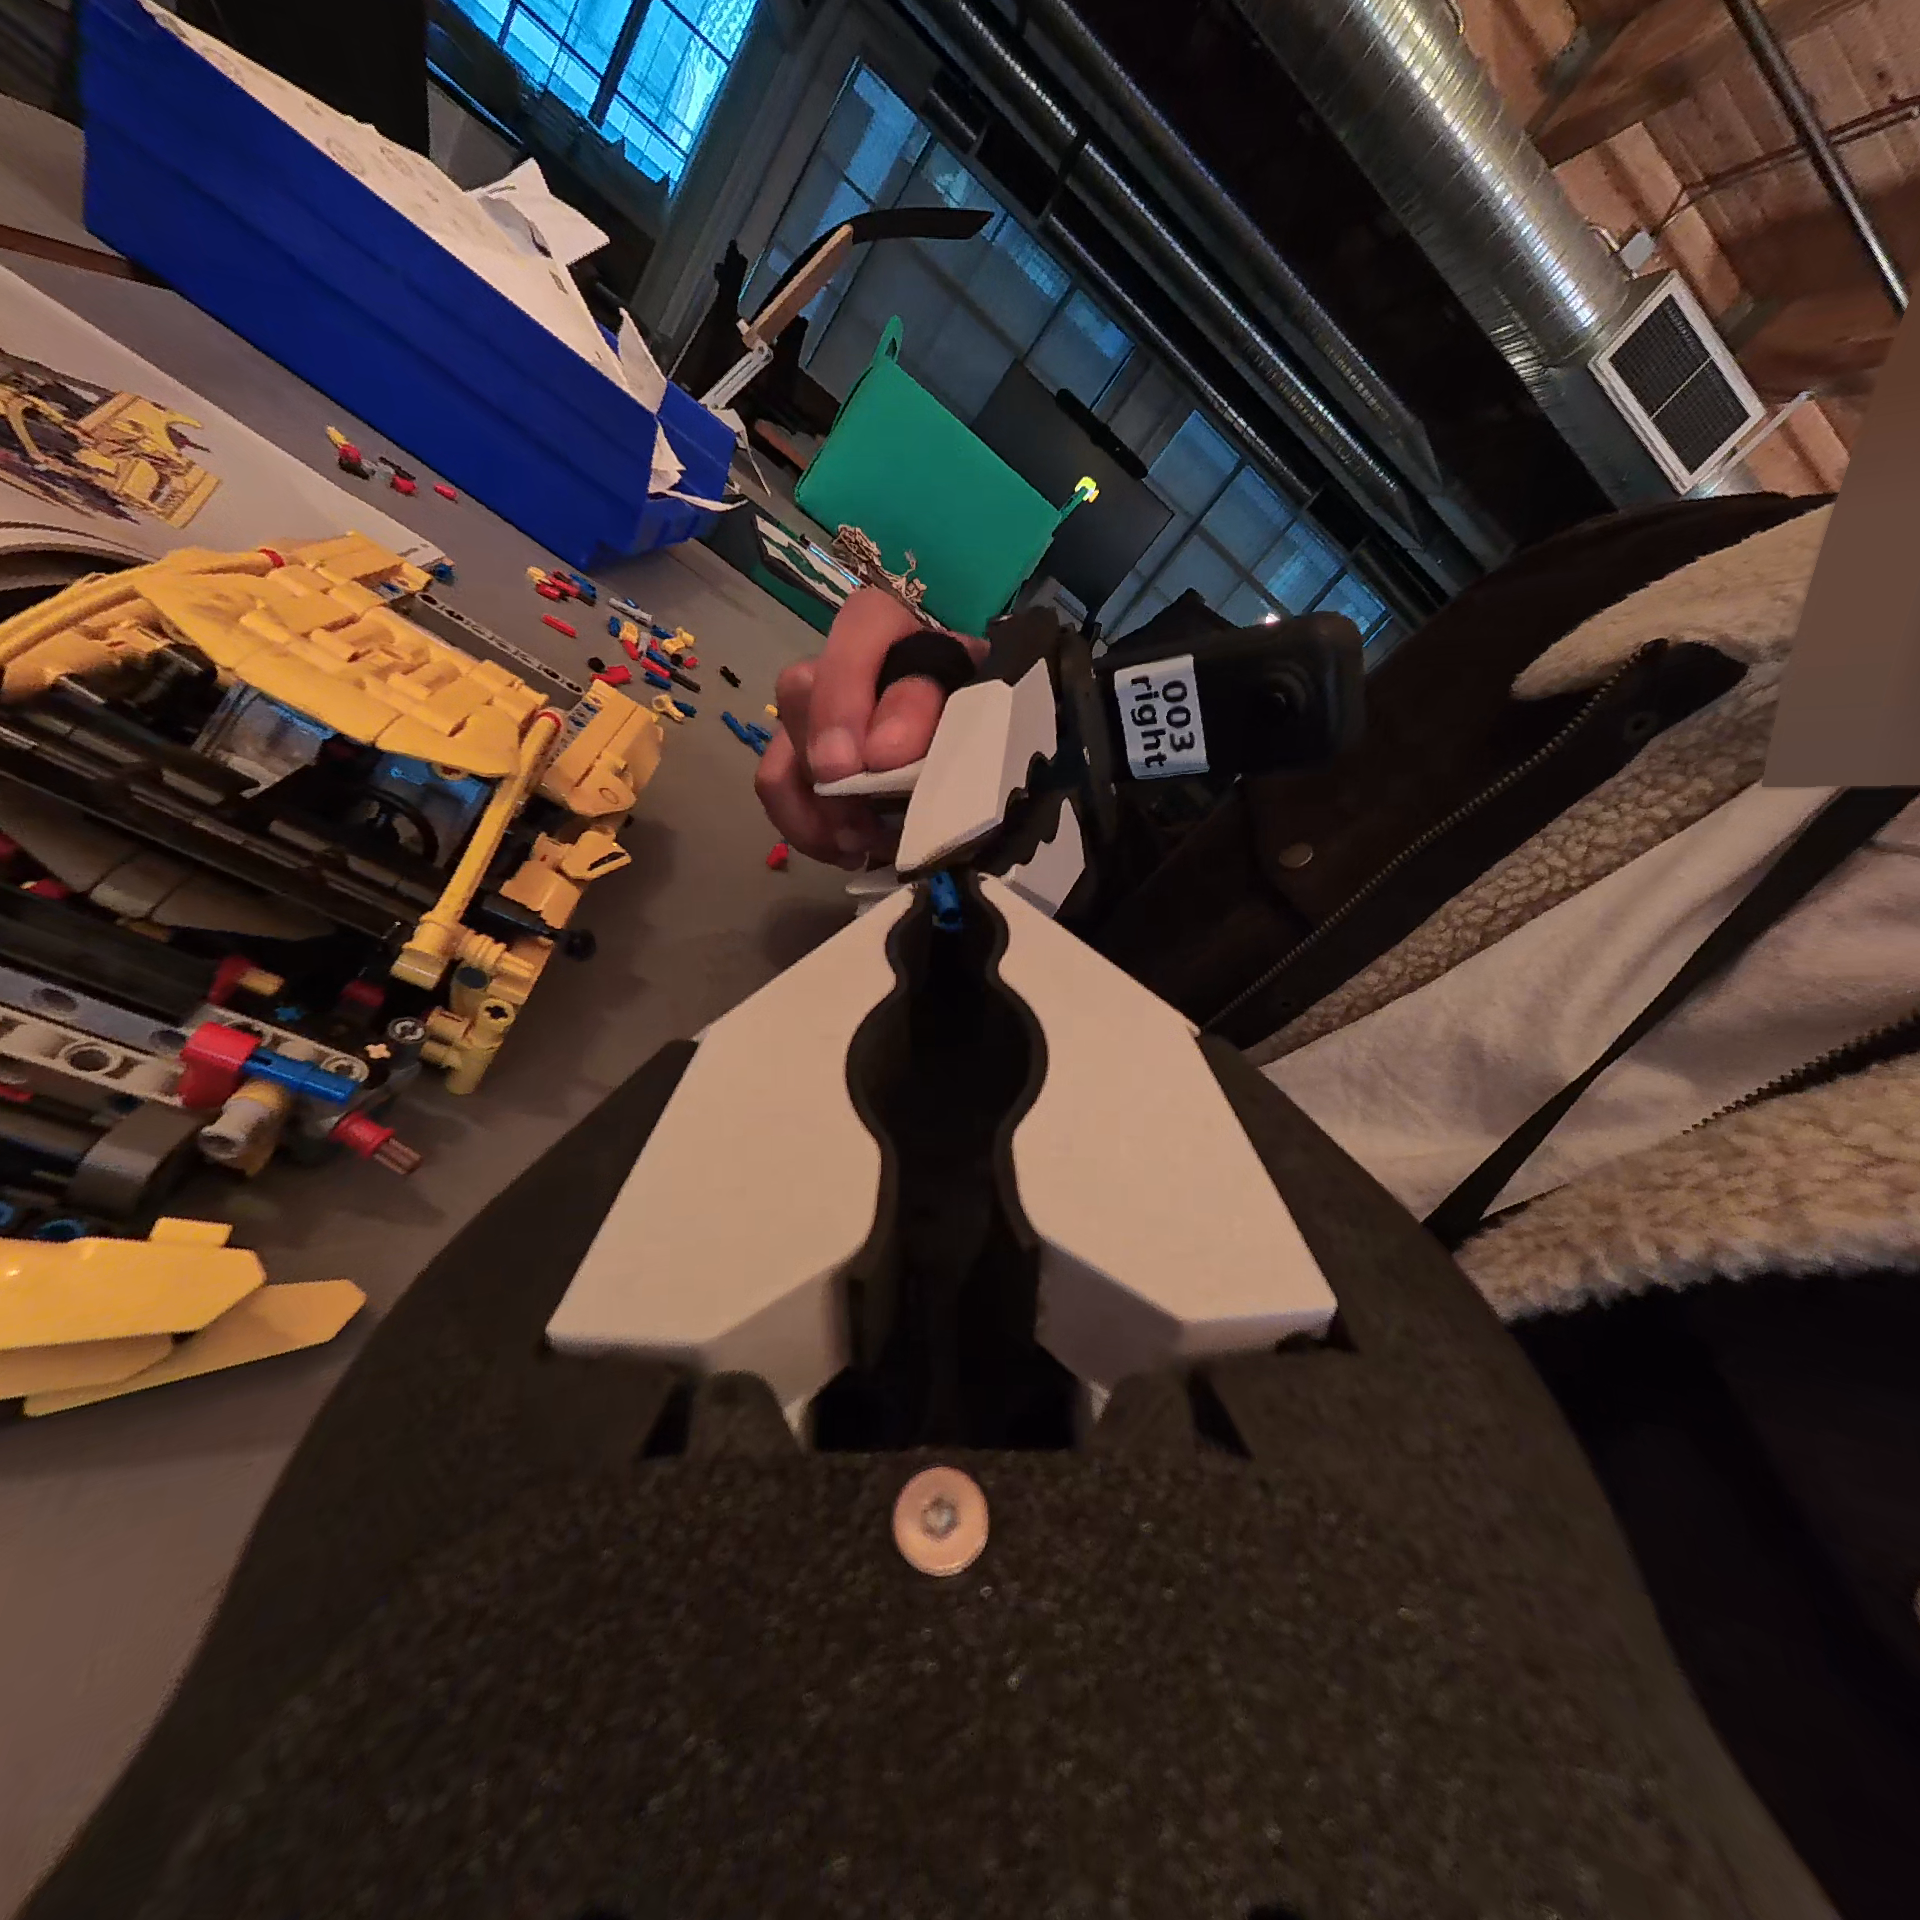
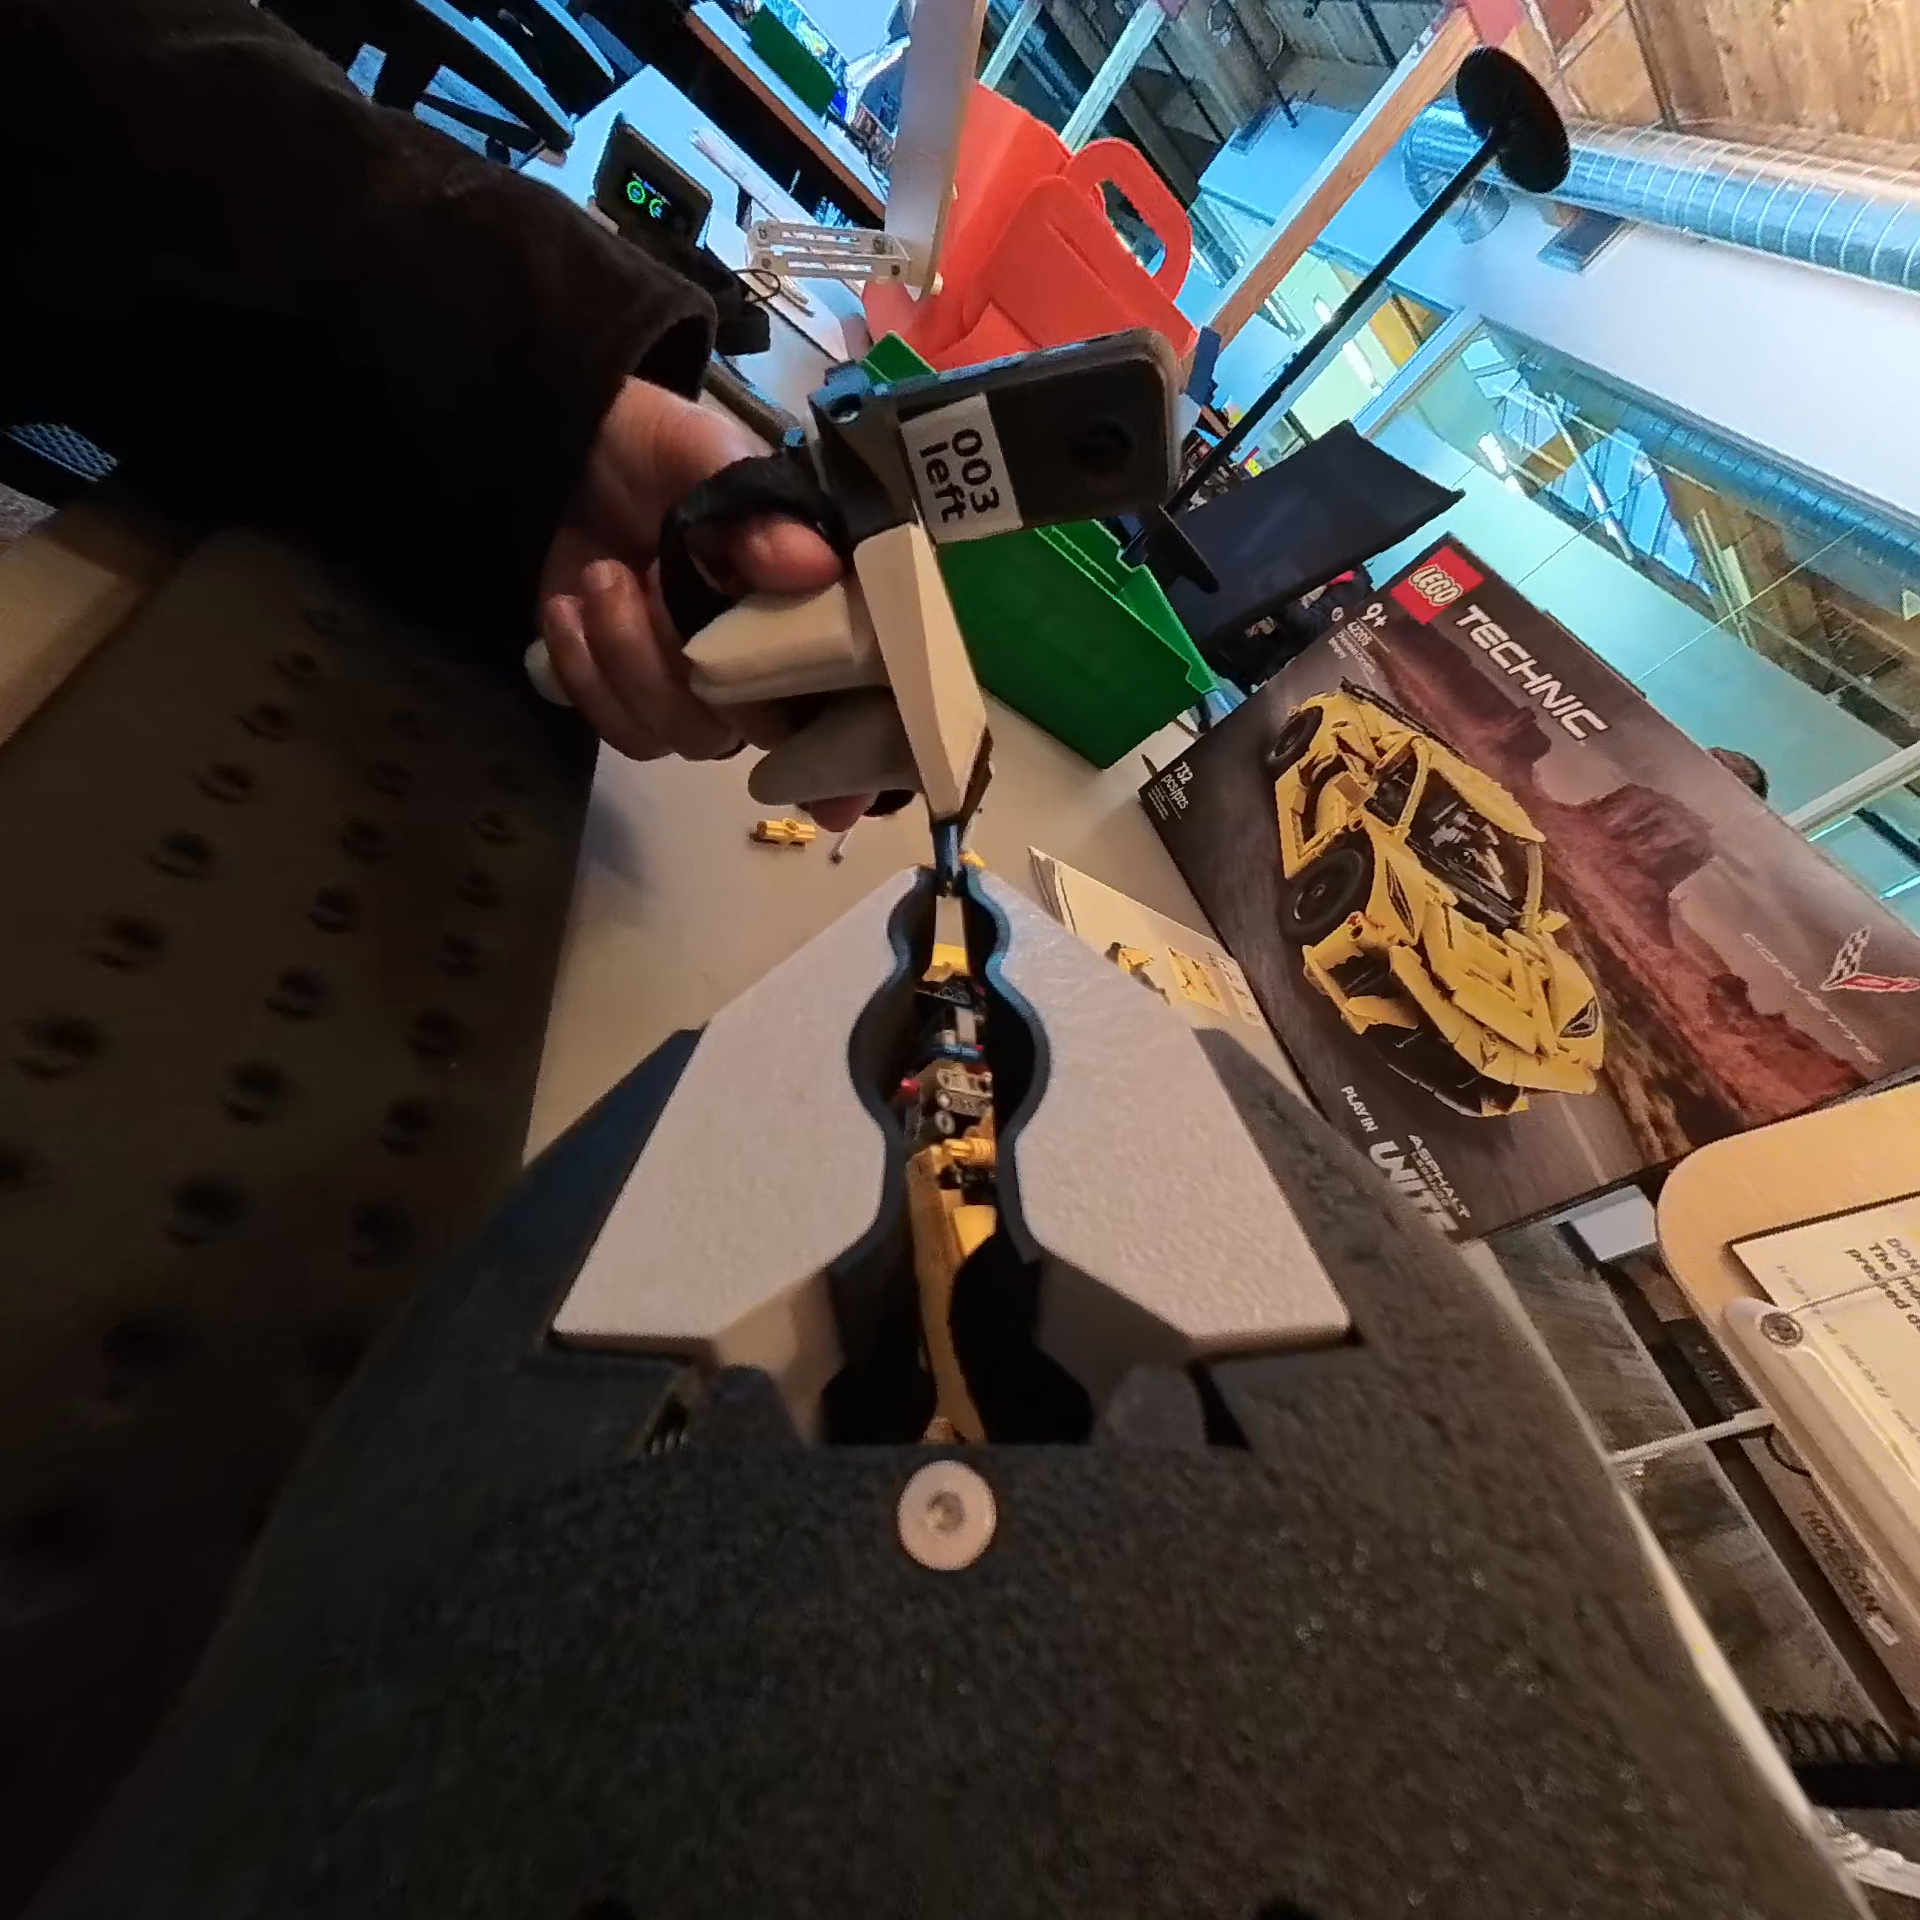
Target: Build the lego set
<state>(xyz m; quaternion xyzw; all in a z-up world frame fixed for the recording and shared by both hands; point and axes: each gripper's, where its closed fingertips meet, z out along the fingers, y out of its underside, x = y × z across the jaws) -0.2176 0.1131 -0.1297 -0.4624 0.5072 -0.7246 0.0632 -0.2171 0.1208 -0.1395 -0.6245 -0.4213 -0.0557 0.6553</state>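
I am pinching a tiny blue pin (image 1: 943, 900) between both my claws, left gripper (image 1: 940, 894) and right gripper (image 2: 948, 878) clamped tip to tip above the worktop's near edge, gripping its stiff, light, slippery shaft firmly.

The left gripper (image 1: 943, 904) has smooth matt white plastic fingers (image 1: 748, 1174) on a rough, grainy black body with a bright metal screw (image 1: 940, 1520). At nine o'clock the yellow lego car (image 1: 312, 727) shows glossy hard plastic on a matt grey table (image 1: 644, 997). At three o'clock, a fleecy cream jacket lining (image 1: 1662, 1226) looks woolly. In the right wrist view, the printed box (image 2: 1558, 894) at three o'clock is smooth card with a slight sheen.
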